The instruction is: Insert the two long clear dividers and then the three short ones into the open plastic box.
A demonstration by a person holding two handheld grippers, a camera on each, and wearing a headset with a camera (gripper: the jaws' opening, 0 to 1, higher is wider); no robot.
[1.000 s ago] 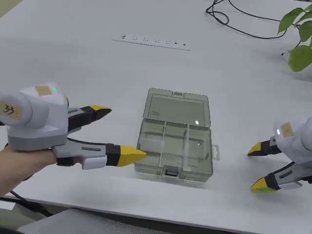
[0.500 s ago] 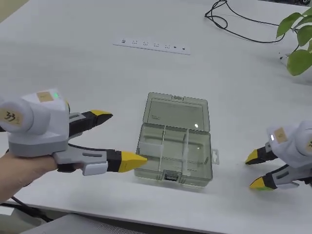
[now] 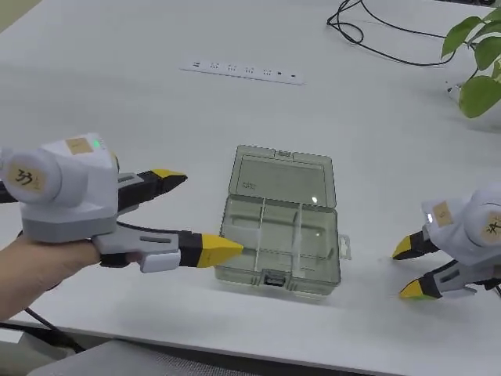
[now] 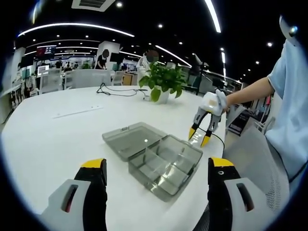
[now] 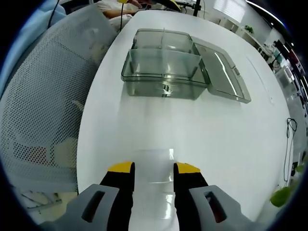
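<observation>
Your left gripper (image 3: 201, 211) is open wide and holds nothing. Its lower tip is very near the left wall of the open plastic box (image 3: 313, 276). If you bump that wall, the light box may slide on the white table (image 3: 156, 102), and the slots will not be where you aim.

The box sits in the middle, with its lid (image 3: 283, 176) lying flat behind it. Clear dividers (image 3: 263, 227) stand inside. They are hard to see, so you may knock one crooked.

Your right gripper (image 3: 407, 269) is well apart from the box, with its jaws set narrow. A pale clear piece (image 5: 153, 166) shows between them, but I cannot tell if they pinch it. If the hold is loose, the piece may slip or go in tilted.
</observation>
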